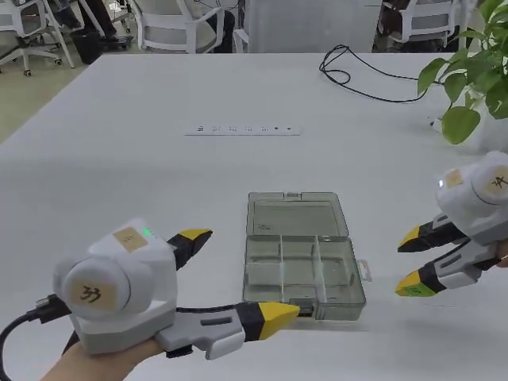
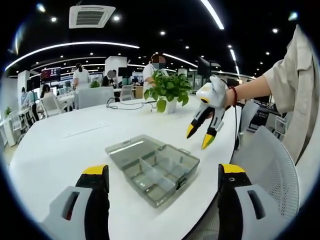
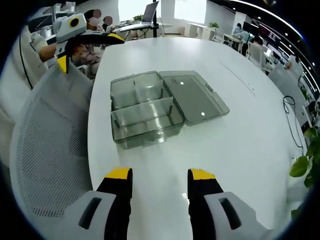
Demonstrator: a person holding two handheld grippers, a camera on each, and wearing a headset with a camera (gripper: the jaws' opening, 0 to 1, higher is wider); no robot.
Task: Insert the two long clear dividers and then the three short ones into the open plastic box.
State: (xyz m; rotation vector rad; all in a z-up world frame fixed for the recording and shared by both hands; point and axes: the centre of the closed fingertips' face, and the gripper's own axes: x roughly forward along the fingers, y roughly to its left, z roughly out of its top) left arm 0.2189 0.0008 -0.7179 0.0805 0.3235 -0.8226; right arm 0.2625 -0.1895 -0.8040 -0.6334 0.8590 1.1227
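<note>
Fig. A rectangular box [image 1: 337,304] of smoky translucent plastic is set on the smooth white table [image 1: 143,182], with its flat hinged lid [image 1: 294,213] laid open toward 12 o'clock. Thin clear dividers [image 3: 142,105] are seated upright inside, forming rectangular compartments. The left gripper [image 1: 238,274] is held at the box's 8 o'clock and the right gripper [image 1: 409,263] at 3 o'clock. Both pairs of yellow-tipped jaws are parted and empty.

Right gripper [image 3: 160,175] at 6 o'clock, yellow-tipped fingers [image 3: 119,176] apart and empty, smoky clear plastic box [image 3: 142,117] at centre on white bench [image 3: 240,150], its lid [image 3: 192,97] lying open toward 2 o'clock, white mesh chair [image 3: 45,150] at 9 o'clock, left gripper [image 3: 89,49] at 11 o'clock
</note>
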